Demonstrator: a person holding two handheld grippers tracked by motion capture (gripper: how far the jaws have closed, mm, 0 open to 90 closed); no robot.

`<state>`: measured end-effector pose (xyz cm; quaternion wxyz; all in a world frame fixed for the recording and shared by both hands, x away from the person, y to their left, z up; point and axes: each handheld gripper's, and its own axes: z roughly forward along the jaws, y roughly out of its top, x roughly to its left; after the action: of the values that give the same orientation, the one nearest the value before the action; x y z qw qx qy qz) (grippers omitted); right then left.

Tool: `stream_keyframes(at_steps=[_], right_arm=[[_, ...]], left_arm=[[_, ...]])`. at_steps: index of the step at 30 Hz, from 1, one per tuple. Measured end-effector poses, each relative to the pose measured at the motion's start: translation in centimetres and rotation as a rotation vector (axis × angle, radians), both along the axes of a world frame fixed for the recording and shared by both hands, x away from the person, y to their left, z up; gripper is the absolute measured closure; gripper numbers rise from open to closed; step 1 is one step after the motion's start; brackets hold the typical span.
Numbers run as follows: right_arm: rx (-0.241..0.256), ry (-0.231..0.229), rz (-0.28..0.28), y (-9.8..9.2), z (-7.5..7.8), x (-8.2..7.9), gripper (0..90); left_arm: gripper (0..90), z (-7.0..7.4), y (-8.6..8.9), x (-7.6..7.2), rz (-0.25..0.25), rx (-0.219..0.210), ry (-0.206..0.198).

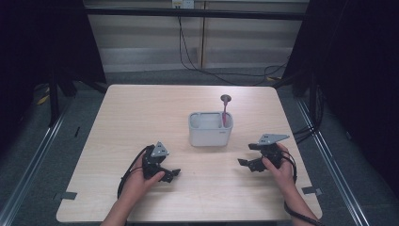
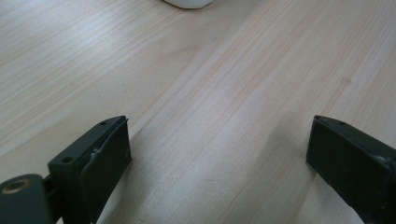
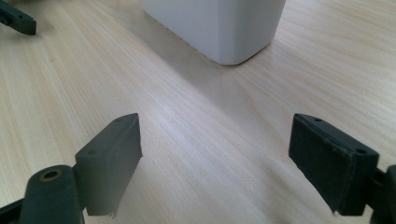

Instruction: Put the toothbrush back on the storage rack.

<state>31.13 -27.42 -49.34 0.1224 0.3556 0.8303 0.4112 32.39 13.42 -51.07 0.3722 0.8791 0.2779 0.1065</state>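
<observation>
A white rectangular container (image 1: 210, 129) stands upright near the middle of the light wood table (image 1: 141, 113). A pink utensil (image 1: 226, 110) with a grey head sticks up out of its right end. My left gripper (image 1: 172, 174) is held low at the front left, and its jaws are open over bare wood (image 2: 219, 140). The container's bottom edge (image 2: 189, 3) peeks in at the top of the left gripper view. My right gripper (image 1: 244, 154) is held at the front right, open (image 3: 215, 126), facing the container (image 3: 219, 28) a short way off. Neither gripper holds anything.
The left gripper's jaw tip (image 3: 16, 18) shows at the far left of the right gripper view. Black cables (image 1: 207, 70) lie on the floor behind the table. Metal rails (image 1: 33, 150) run along both sides. Dark curtains (image 1: 357, 70) flank the area.
</observation>
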Motion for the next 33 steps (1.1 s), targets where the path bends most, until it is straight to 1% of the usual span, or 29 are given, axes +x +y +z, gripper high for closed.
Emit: stream_keyframes(at_steps=[3, 7, 12, 18, 23, 29, 33], right_arm=[[-0.010, 0.005, 0.003, -0.1, -0.2, 0.0, 16.6], [-0.027, 0.023, 0.007, -0.1, -0.5, 0.0, 16.6], [-0.052, 0.024, 0.017, -0.1, -0.7, -0.1, 16.6], [-0.069, 0.037, 0.019, -0.2, -1.0, -0.2, 16.6], [-0.096, 0.048, 0.025, -0.3, -1.2, -0.2, 16.6], [-0.112, 0.046, 0.028, -0.3, -1.4, -0.2, 17.1], [-0.112, 0.041, 0.030, -0.4, -1.4, -0.3, 17.0]], left_arm=[[6.0, 0.0, 0.0, 0.0, 0.000, 0.001, 0.001], [6.0, 0.0, 0.0, 0.0, 0.000, 0.000, 0.000], [6.0, 0.0, 0.0, 0.0, 0.000, 0.000, 0.000], [6.0, 0.0, 0.0, 0.0, 0.000, 0.001, 0.000], [6.0, 0.0, 0.0, 0.0, 0.001, 0.000, 0.000], [6.0, 0.0, 0.0, 0.0, 0.000, 0.000, 0.000], [6.0, 0.0, 0.0, 0.0, 0.000, 0.000, 0.001]])
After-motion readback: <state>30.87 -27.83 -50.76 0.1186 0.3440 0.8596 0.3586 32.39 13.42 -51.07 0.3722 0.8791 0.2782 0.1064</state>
